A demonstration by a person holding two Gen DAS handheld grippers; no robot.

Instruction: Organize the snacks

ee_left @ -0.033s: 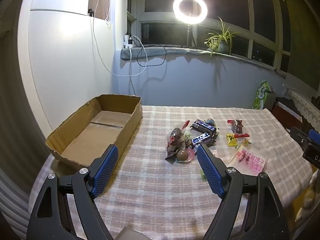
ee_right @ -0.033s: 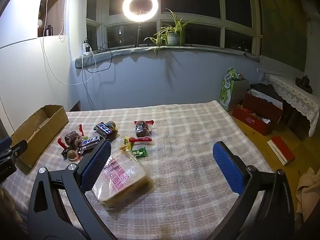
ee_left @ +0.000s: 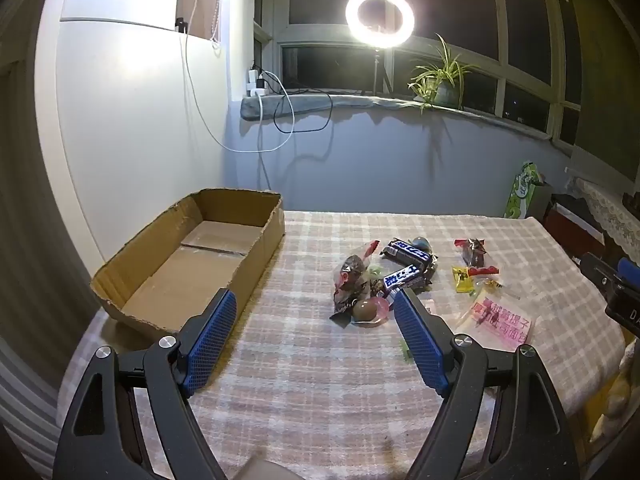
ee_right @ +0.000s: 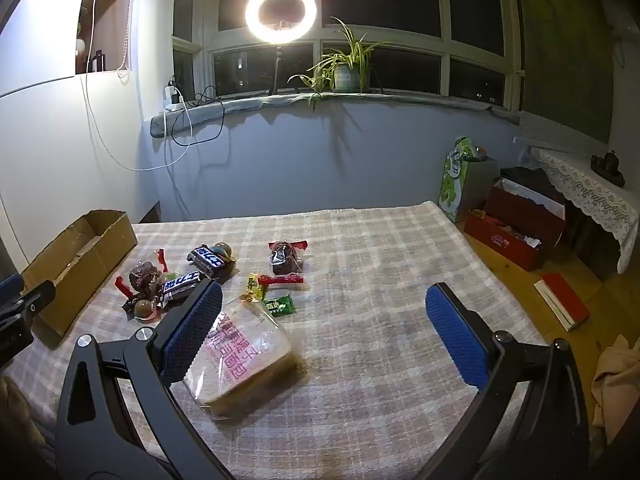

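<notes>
On the plaid-covered table, you are looking at an empty cardboard box on the left and snacks lying scattered mid-table, none boxed yet. Your left gripper and right gripper are hovering released, gripping nothing. I judge you are starting; the bread bag is lying nearest your right jaws.
</notes>
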